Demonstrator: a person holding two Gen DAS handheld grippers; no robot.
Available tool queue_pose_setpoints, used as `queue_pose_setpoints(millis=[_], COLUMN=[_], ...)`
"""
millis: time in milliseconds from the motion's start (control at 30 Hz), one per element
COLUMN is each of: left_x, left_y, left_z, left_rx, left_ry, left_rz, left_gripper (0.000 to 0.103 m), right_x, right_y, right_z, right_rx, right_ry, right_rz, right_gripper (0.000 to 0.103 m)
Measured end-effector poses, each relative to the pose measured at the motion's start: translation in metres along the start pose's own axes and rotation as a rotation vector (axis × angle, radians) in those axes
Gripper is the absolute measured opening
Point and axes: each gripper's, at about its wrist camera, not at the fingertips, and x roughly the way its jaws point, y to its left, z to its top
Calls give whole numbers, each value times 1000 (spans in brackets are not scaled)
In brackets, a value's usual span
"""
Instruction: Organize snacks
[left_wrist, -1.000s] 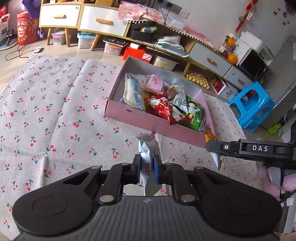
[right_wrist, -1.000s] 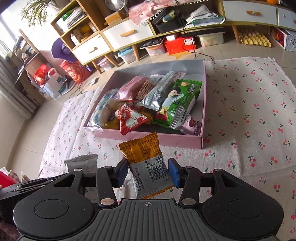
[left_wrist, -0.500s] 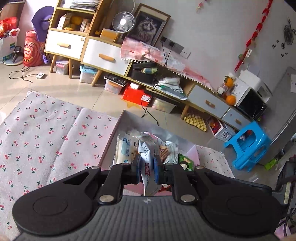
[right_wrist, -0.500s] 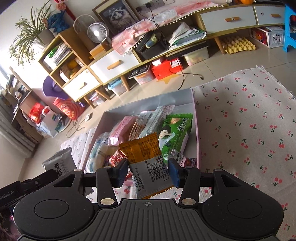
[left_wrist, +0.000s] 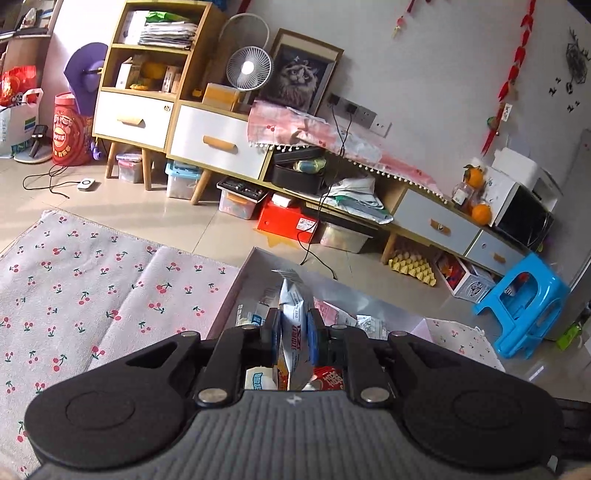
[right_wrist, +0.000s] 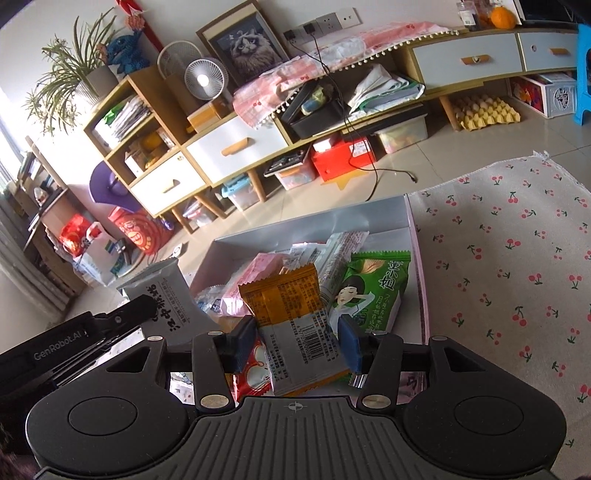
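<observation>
A pink box (right_wrist: 416, 258) with a grey inside lies on the cherry-print mat and holds several snack packets, among them a green one (right_wrist: 373, 291) and a pink one (right_wrist: 264, 267). My left gripper (left_wrist: 293, 332) is shut on a silver-white packet (left_wrist: 293, 314), standing on edge over the box's left half (left_wrist: 231, 302). My right gripper (right_wrist: 297, 343) holds an orange packet (right_wrist: 291, 321) above the snacks in the box; its jaws are opening, with the packet still between the pads. In the right wrist view the left gripper (right_wrist: 146, 314) and its silver packet (right_wrist: 166, 302) hang at the left.
The cherry-print mat (left_wrist: 92, 295) spreads left of the box and also right (right_wrist: 517, 258). Beyond it lies tiled floor with a loose cable (right_wrist: 373, 177), a red box (left_wrist: 288, 221), low cabinets (left_wrist: 218, 144) and a blue stool (left_wrist: 524, 306).
Both grippers have moved forward from the mat's near side to above the box, each carrying its packet, and the views have tilted up. The right pads stand slightly wider.
</observation>
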Motion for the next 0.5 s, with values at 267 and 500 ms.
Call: queue_pose_setpoints(millis=[267,500], left_x=[-7,-11], left_y=[0,-7], left_z=[-1,-1], left_rx=[19,64], left_ry=[12,31], left_rz=[35,37], left_gripper=[28,57], right_x=[-1,-8], right_y=[-4,-11], right_z=[0,2], right_rx=[2,19], right_ry=[8,12], right_rz=[-17,-19], right_gripper=[52,62])
